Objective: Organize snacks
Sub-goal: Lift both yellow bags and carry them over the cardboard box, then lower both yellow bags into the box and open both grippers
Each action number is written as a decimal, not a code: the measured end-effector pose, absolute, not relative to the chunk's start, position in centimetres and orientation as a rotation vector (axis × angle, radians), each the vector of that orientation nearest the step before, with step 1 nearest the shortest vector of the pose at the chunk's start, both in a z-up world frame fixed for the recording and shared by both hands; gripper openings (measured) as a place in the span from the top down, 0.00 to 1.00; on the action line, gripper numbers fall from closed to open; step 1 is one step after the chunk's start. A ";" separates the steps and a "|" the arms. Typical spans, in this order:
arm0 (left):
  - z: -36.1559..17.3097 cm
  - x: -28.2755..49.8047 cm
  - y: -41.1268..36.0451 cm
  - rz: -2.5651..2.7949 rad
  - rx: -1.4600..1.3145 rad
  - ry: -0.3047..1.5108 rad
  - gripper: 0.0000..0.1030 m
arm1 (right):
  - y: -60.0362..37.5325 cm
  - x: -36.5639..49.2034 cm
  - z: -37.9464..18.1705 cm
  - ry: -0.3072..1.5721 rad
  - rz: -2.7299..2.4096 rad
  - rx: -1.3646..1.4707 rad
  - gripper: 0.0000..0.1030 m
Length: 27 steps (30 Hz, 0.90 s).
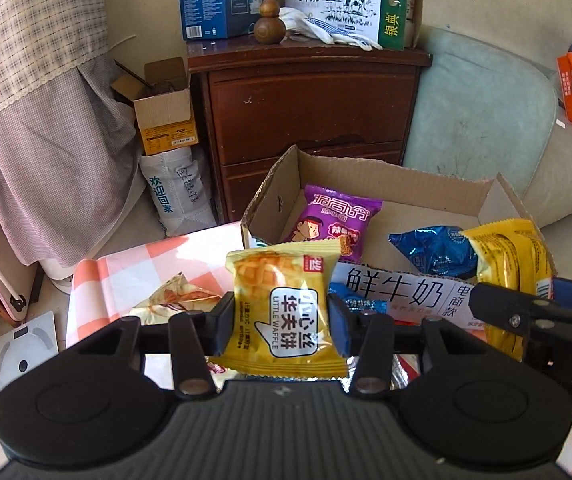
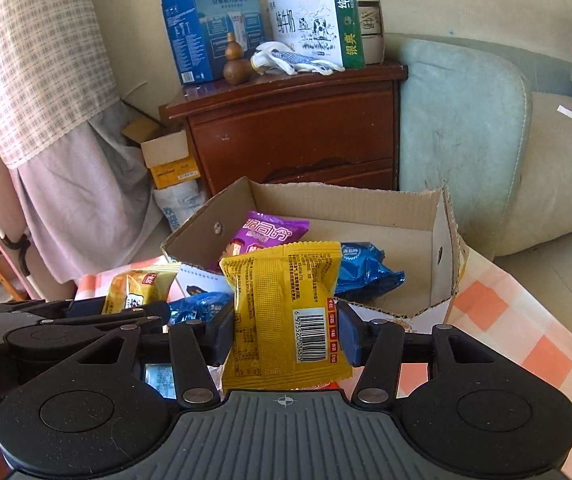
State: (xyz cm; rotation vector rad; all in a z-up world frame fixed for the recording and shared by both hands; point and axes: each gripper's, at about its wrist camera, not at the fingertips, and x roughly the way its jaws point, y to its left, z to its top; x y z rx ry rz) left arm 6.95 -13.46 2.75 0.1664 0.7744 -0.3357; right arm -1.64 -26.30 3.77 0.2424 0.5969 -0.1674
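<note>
My left gripper (image 1: 282,316) is shut on a yellow Little Waffle packet (image 1: 282,304), held upright in front of the open cardboard box (image 1: 274,188). My right gripper (image 2: 286,332) is shut on a second yellow waffle packet (image 2: 282,312), barcode side facing me, just before the same box (image 2: 442,240). Inside the box lie a purple snack packet (image 1: 334,220) and a blue foil packet (image 1: 434,252); both also show in the right wrist view, purple (image 2: 270,232) and blue (image 2: 366,272). The right gripper and its packet (image 1: 506,276) show at the right of the left wrist view.
The box stands on an orange-and-white checked tablecloth (image 2: 526,320). More loose packets lie on it, one pale yellow (image 1: 174,300) and one blue (image 2: 198,304). Behind are a brown wooden cabinet (image 1: 306,116) with milk cartons on top and a pale sofa cushion (image 1: 478,108).
</note>
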 end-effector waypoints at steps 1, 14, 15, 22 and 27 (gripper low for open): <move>2.8 7.3 -13.8 -0.339 0.166 0.772 0.55 | -26.7 -1.3 3.8 0.593 -0.177 0.247 0.50; 2.4 12.7 -17.3 -0.391 0.127 0.775 0.55 | -29.8 2.7 3.3 0.601 -0.255 0.316 0.50; 2.3 13.1 -17.5 -0.392 0.124 0.779 0.55 | -30.1 3.1 3.2 0.603 -0.262 0.324 0.50; 1.2 15.3 -19.0 -0.423 0.108 0.799 0.55 | -31.5 5.1 2.5 0.611 -0.308 0.379 0.50; 0.3 16.5 -18.9 -0.389 0.101 0.804 0.38 | -32.3 5.8 1.9 0.617 -0.329 0.434 0.42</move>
